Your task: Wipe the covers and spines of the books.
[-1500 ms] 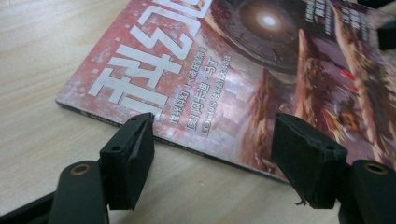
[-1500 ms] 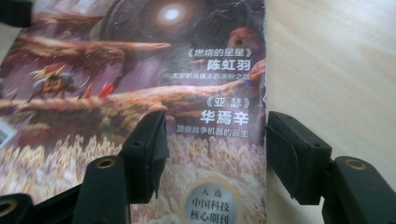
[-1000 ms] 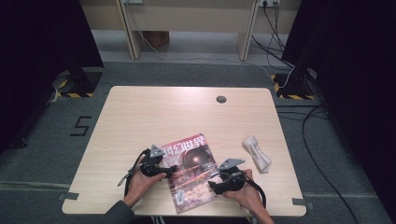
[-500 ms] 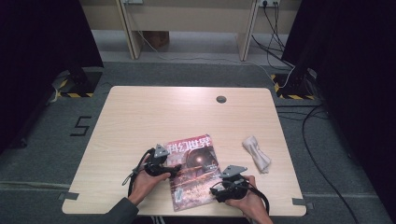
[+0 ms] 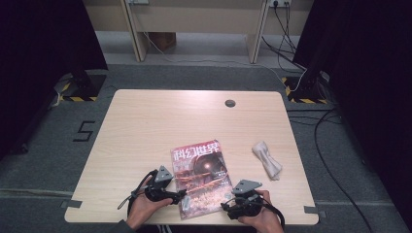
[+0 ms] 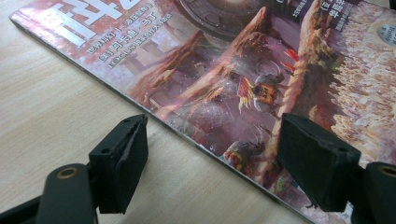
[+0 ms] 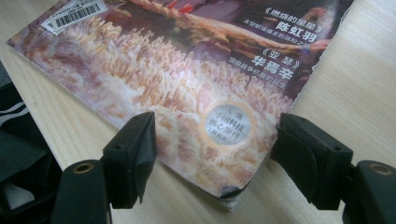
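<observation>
A magazine (image 5: 201, 177) with a red, illustrated cover lies flat near the table's front edge. My left gripper (image 5: 180, 196) is at its left long edge, low down, with its jaws open. In the left gripper view (image 6: 212, 126) that edge of the magazine (image 6: 224, 70) runs slantwise between the jaws, one jaw over bare wood and the other over the cover. My right gripper (image 5: 225, 206) is open at the magazine's near right corner. In the right gripper view (image 7: 217, 123) the worn corner of the magazine (image 7: 187, 84) lies between the spread jaws, and neither pad presses on it.
A crumpled white cloth (image 5: 267, 159) lies to the right of the magazine. The light wooden table (image 5: 145, 126) has a round cable hole (image 5: 230, 103) near its far edge. Both hands are close to the table's front edge.
Both hands have drawn back toward the table's front edge, the left one from the magazine's upper left side to lower down. The magazine lies in about the same place.
</observation>
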### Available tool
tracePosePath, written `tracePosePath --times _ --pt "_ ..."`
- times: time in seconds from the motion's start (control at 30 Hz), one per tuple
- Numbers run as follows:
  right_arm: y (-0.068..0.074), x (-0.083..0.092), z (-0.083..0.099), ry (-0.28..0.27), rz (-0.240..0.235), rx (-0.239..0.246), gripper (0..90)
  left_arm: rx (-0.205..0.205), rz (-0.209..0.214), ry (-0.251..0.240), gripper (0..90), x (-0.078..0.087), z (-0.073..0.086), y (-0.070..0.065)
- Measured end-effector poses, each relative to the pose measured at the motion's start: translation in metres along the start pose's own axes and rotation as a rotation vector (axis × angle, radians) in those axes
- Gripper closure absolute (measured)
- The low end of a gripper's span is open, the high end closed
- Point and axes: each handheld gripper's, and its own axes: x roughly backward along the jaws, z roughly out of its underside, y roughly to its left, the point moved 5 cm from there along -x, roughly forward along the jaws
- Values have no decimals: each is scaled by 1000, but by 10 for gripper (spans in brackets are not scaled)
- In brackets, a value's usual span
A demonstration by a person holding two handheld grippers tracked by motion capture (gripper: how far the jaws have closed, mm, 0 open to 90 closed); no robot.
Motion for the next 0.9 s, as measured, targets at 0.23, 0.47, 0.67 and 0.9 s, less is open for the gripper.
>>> tracePosePath --times 0.23,0.47,0.67,0.9 --pt "2 1 1 3 1 -3 302 -1 -4 7 197 -2 0 2" --pt "6 -1 2 26 8 44 307 21 -4 -6 200 -5 -4 13" --pt "10 -4 1 26 -8 45 320 9 -54 -16 206 -8 -10 23" --pt "6 -11 -6 9 23 42 344 30 -101 -28 207 -17 -20 38"
